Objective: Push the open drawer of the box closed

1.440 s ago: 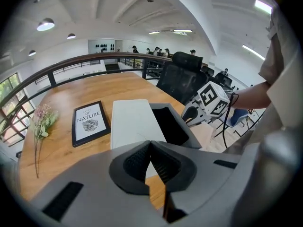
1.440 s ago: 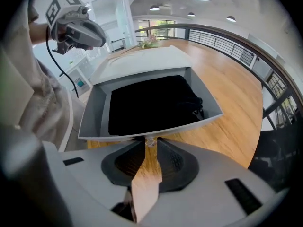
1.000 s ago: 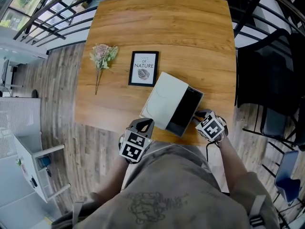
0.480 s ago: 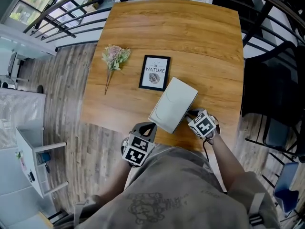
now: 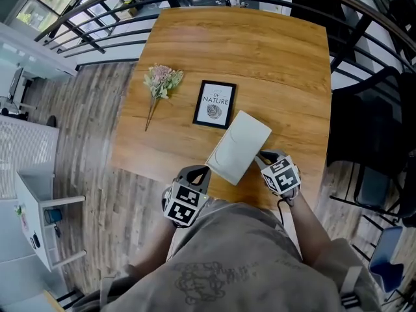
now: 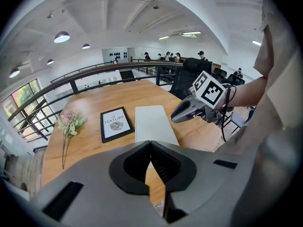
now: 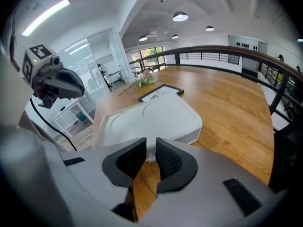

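The white box (image 5: pixel 239 147) lies slantwise on the wooden table (image 5: pixel 260 51), near its front edge, and its drawer sits flush with the body. My right gripper (image 5: pixel 262 155) has its tips at the box's right end (image 7: pixel 156 119). Its jaws are closing with a narrow gap (image 7: pixel 150 150); a small pale bit of the box shows at the tips, and the pads do not visibly press on it. My left gripper (image 5: pixel 199 170) hangs just off the front edge, short of the box (image 6: pixel 152 123), shut and empty (image 6: pixel 150 142).
A black-framed print (image 5: pixel 214 104) and a small dried bouquet (image 5: pixel 159 83) lie left of and beyond the box. A dark railing (image 5: pixel 97 28) runs round the table's far side, a black chair (image 5: pixel 370 129) stands to the right, and a white cabinet (image 5: pixel 39 220) stands on the floor at left.
The drawer stuck out dark and open a second ago; it has slid into the box. My right gripper moved left with it. The left gripper barely moved.
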Tool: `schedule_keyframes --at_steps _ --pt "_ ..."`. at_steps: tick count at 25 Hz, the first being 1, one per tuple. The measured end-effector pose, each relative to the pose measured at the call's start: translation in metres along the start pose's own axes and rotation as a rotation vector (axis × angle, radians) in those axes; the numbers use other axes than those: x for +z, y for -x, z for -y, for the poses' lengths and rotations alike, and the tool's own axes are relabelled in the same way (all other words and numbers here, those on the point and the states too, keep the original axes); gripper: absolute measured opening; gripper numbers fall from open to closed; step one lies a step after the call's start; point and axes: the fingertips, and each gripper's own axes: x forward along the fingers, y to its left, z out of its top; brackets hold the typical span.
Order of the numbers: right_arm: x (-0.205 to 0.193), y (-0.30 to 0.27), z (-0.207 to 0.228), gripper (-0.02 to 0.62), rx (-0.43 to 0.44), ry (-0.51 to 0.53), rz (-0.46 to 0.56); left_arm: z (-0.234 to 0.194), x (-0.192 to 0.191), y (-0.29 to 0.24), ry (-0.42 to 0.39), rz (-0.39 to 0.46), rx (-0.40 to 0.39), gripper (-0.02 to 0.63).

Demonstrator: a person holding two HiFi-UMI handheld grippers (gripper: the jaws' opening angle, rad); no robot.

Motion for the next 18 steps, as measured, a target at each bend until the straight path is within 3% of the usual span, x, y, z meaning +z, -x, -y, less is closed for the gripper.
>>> schedule_keyframes --at_steps 10,18 --pt "0.15 0.137 -0.021 0.052 -0.035 0.061 0.426 -0.022 0.092 0.044 -0.096 0.252 0.06 0.017" --pt "0.217 0.248 -0.056 0.045 -0.075 0.183 0.714 -0.023 0.172 0.112 -0.192 0.489 0.124 0.017"
